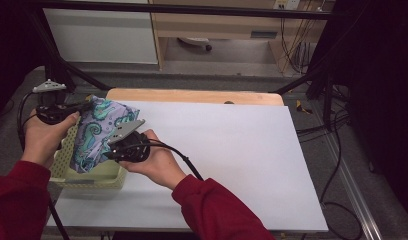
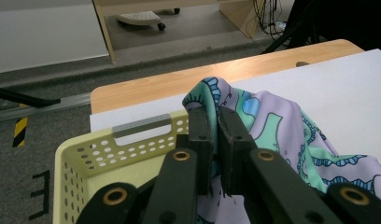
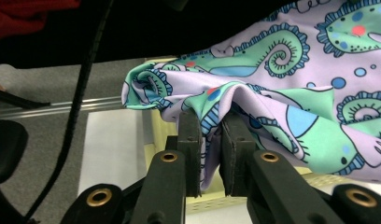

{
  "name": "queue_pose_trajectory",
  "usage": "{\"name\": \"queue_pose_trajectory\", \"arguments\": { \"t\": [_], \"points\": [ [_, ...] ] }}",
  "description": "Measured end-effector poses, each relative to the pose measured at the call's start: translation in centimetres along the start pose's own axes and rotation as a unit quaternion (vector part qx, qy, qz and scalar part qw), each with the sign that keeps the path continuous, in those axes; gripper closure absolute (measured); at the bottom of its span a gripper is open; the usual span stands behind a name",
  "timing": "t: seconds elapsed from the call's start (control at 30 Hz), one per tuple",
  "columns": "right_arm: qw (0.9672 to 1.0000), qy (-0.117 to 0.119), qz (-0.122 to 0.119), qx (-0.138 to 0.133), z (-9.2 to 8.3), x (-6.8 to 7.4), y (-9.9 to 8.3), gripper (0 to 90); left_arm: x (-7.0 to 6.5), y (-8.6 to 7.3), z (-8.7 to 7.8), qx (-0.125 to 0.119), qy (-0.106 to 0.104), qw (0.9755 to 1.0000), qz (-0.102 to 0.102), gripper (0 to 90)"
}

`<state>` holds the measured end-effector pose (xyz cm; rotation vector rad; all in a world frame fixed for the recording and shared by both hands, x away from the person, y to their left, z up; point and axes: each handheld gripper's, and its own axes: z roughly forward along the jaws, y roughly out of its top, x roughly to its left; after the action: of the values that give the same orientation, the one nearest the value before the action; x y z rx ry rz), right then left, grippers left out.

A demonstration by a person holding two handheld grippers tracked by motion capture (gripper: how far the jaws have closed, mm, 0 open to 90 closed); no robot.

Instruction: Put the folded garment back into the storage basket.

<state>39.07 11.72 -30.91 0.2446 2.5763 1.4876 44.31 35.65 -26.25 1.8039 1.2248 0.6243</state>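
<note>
A lilac cloth with green seahorse print hangs stretched over a pale yellow perforated basket at the table's left edge. My left gripper is shut on the cloth's far top edge. In the left gripper view the two jaws pinch a fold of the cloth just above the basket's handle slot. My right gripper is shut on the cloth's near lower edge. The right gripper view has the fabric bunched between the pads, with the basket rim below.
The basket stands on a white sheet covering a wooden table. Black cables trail from both grippers. Dark frame bars rise behind the left hand. Grey floor and a desk lie beyond the table.
</note>
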Motion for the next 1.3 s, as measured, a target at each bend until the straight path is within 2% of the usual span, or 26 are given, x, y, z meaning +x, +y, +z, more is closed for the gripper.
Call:
{"name": "queue_pose_trajectory", "arguments": {
  "t": [0.1, 0.23, 0.4, 0.73, 0.93, 1.03, 1.3],
  "points": [
    [1.0, -0.006, -0.005, 0.002, 0.5, 0.0, -0.2, 80.3, 0.4, -0.1, 0.0, -0.002, 0.0, 1.0, -0.001, 84.8],
    [1.0, -0.003, 0.001, -0.004, 1.4, -0.1, 0.0, 80.4, 0.8, -0.2, 0.1, -0.001, 0.004, 1.0, -0.002, 84.8],
    [0.9999, -0.006, 0.008, -0.011, 2.2, 0.1, 0.4, 80.3, 1.7, -0.3, -0.2, -0.006, 0.01, 0.9998, -0.014, 84.8],
    [0.9996, 0.002, 0.011, -0.027, 3.5, 0.2, 0.3, 80.3, 3.1, -0.6, -0.9, -0.004, 0.022, 0.9995, -0.024, 84.8],
    [0.999, 0.008, 0.002, -0.043, 4.0, 0.4, 0.0, 80.4, 3.5, -0.7, -1.0, -0.004, 0.026, 0.9992, -0.029, 84.8],
    [0.9992, 0.004, -0.002, -0.04, 4.3, 0.6, -0.1, 80.3, 3.4, -0.8, -1.1, -0.005, 0.025, 0.9993, -0.028, 84.8],
    [0.9993, -0.008, 0.012, -0.035, 5.2, 0.4, -0.9, 80.4, 3.7, -0.9, -0.5, -0.006, 0.028, 0.9991, -0.031, 84.8]
  ]
}}
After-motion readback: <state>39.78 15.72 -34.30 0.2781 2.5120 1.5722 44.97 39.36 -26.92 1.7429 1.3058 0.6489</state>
